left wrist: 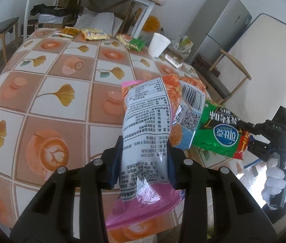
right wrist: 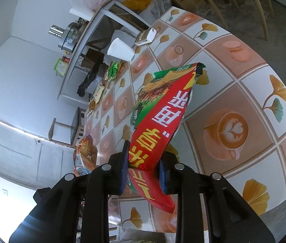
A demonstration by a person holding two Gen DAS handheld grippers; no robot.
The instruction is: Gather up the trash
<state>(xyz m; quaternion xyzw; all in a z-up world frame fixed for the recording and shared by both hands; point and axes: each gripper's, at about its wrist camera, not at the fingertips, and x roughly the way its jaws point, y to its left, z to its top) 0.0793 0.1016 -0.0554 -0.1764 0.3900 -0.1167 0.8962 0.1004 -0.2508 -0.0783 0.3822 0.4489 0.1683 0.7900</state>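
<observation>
While clamped, wrapper between jaws

Pink snack bag bottom cut off behind gripper body; far wrappers too small to be read.

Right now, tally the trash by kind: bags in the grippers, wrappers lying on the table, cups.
Bags held: 2, pink bag in the left gripper, red bag in the right gripper
Wrappers on the table: 4, orange wrapper, yellow wrapper, green wrapper, brown wrapper
Cups: 1, white cup
Total: 7
</observation>
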